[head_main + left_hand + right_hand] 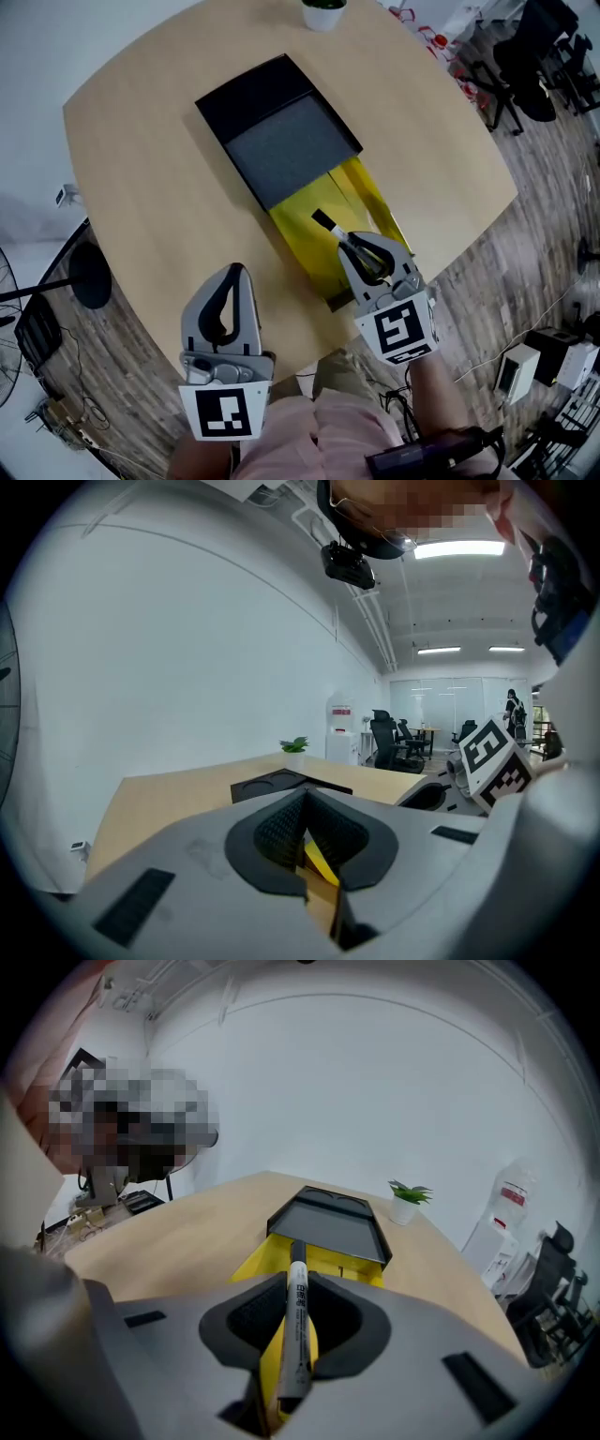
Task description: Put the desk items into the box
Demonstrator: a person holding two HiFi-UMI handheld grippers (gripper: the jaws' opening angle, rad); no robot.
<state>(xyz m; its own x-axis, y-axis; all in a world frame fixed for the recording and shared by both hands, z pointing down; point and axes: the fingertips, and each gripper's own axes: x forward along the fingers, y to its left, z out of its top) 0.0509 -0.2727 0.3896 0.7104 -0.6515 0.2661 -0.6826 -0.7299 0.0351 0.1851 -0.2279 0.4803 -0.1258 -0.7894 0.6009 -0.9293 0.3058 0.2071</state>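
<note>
The right gripper (351, 244) clamped a marker (325, 223) over the yellow drawer (302, 242) (slid partly from its black sleeve (281, 141)); the left gripper (237, 277) hung closed, empty.

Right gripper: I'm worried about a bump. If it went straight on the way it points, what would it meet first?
The marker in its jaws leads, tip aimed at the near edge of the black lid partly covering the yellow box. Probably that edge first, though depth is unclear.
</note>
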